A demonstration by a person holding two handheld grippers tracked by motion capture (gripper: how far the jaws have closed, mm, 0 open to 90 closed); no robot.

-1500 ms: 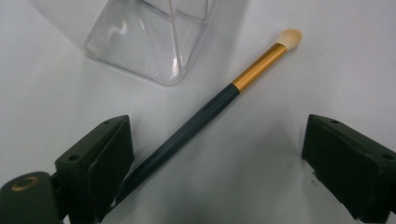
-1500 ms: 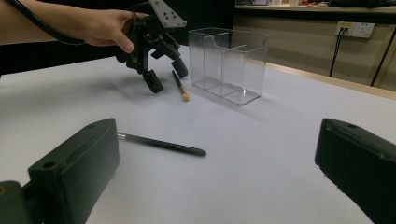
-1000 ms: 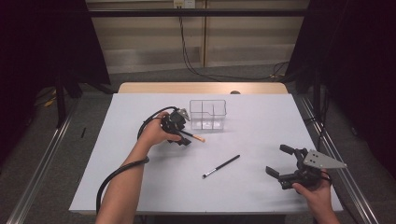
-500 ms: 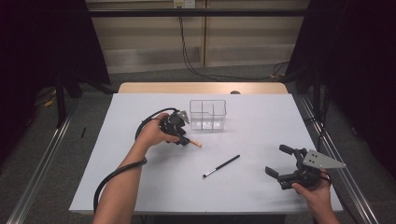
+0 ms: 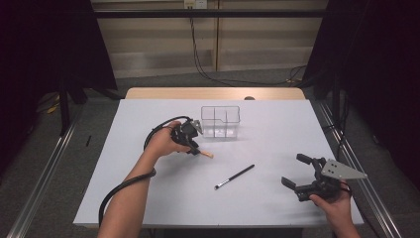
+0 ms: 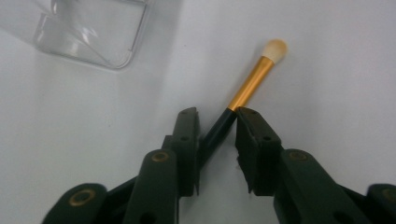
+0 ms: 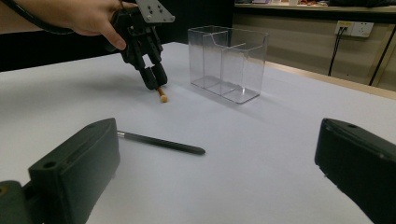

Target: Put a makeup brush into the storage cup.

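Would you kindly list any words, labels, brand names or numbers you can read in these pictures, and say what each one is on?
None can be read: the clear plastic organizer, the gold-ferruled makeup brush in the left tongs, the black brush and the right tongs carry no visible lettering.

The brush point(image 6: 243, 95) has a black handle, a gold ferrule and a pale round tip; it is tilted, its tip near the table.

The makeup brush point(image 6: 243, 98) has a glossy gold metal ferrule, a dark smooth handle and a soft pale tip. Beside it, the organiser box point(image 5: 220, 121) is clear glossy plastic on the matt white table point(image 5: 277, 134).
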